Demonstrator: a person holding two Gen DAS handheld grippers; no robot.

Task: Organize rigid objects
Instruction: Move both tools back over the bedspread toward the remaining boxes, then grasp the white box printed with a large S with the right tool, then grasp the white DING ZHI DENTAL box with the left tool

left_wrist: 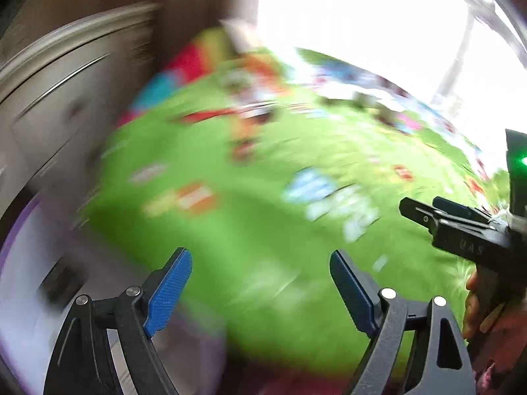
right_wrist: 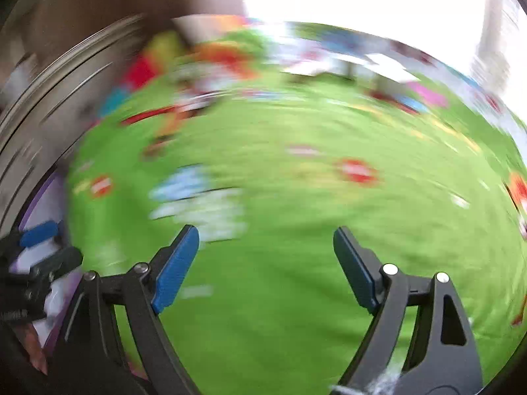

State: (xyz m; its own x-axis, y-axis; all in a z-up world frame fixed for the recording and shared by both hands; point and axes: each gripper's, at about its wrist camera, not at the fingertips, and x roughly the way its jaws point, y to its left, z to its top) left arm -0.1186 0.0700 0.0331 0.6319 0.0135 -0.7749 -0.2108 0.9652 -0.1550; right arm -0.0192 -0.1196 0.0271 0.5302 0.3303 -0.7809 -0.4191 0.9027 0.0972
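- Across both wrist views, a bright green play mat printed with small red, white and pale blue patches fills the middle ground; heavy blur makes every print unreadable.
- Far left on the mat, a cluster of colourful items (red, yellow, orange, turquoise) lies near the mat's far edge; their shapes cannot be told, and no single rigid object can be picked out.
- Near left, a white box with a purple rim sits just beside the mat's near-left edge; its contents cannot be told.
- Left background, a pale cabinet with a long metal handle stands beside the mat.
- Left gripper: blue pads spread wide, nothing between them, only green mat showing through the gap; no contact with any item is visible.
- Right gripper: blue pads likewise spread wide and empty, above bare green mat.
- Right edge of the left wrist view: the right gripper appears side-on, with a hand around its handle and a green light above it.
- Left edge of the right wrist view: the left gripper's tips show over the purple-rimmed box.
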